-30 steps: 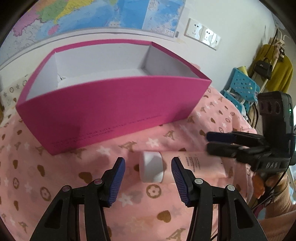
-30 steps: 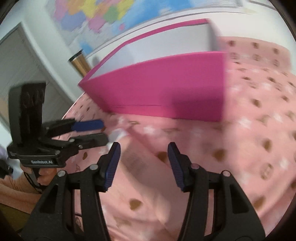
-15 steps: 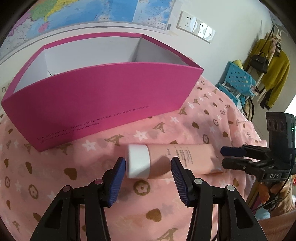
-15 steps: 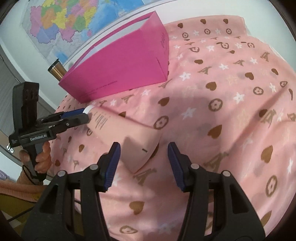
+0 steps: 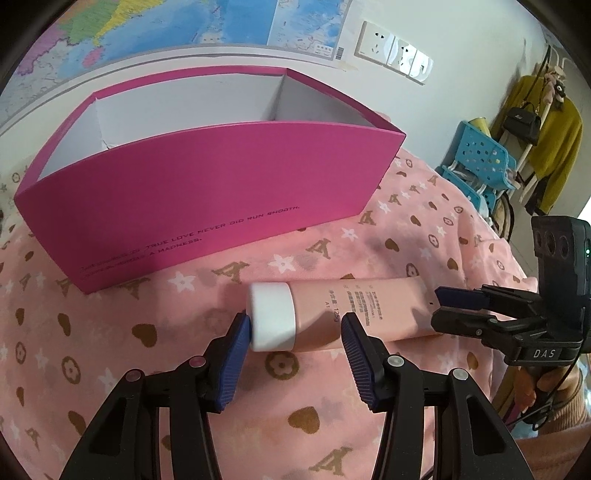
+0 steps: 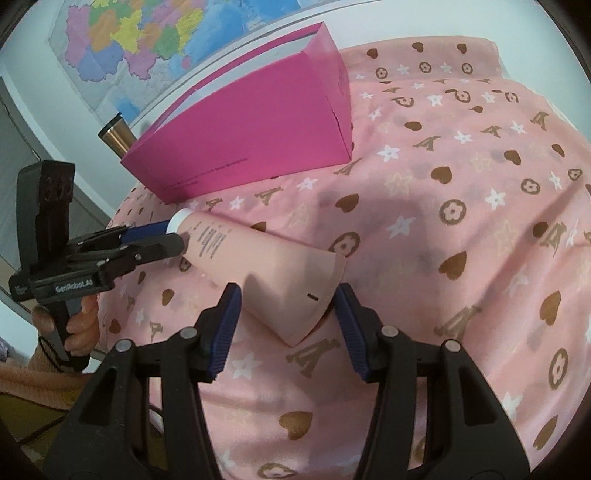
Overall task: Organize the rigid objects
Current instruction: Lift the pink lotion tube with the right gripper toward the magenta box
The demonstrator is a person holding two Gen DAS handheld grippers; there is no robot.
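Note:
A pink tube with a white cap lies on its side on the pink patterned cloth, in front of an open magenta box. My left gripper is open, its jaws on either side of the cap end. My right gripper is open around the tube's flat crimped end. In the left wrist view the right gripper sits at the tube's right end. In the right wrist view the left gripper is at the cap.
The magenta box has a white interior. A metal tumbler stands behind the box. A wall map and sockets are behind. A blue plastic rack and hanging yellow clothes are at the right.
Both grippers have closed in on the tube: the left now straddles the cap end and the right straddles the crimped end. The tube has not moved.

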